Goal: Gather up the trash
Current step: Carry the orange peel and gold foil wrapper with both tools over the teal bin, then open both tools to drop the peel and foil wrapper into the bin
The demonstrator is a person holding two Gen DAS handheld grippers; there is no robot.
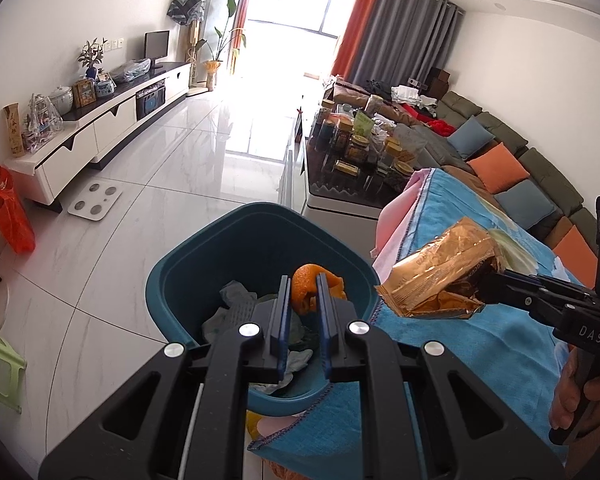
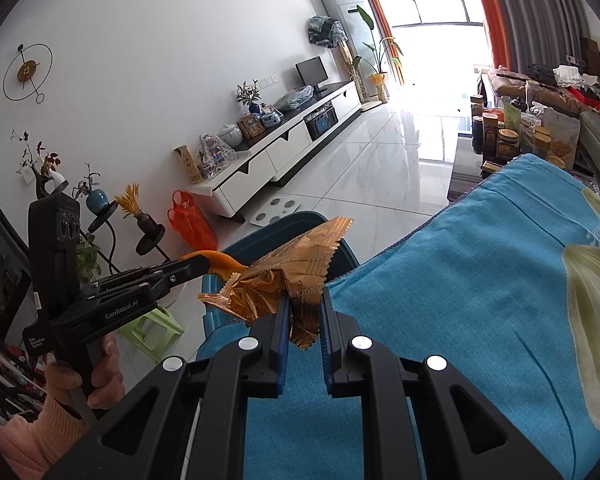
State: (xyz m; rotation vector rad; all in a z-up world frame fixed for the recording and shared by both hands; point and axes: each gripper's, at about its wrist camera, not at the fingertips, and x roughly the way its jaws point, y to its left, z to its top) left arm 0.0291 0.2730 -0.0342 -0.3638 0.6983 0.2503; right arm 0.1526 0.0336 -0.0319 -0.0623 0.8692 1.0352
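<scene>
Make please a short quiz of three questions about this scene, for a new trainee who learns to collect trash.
1. True or false: the left gripper holds a golden wrapper.
2. What lies already inside the teal bin?
A. crumpled tissues
B. glass jars
C. an orange cushion
3. Fill in: the right gripper holds its golden wrapper above the edge of the blue ____.

Key
1. False: it is shut on an orange peel, held over the bin.
2. A: crumpled tissues.
3. cloth
</scene>
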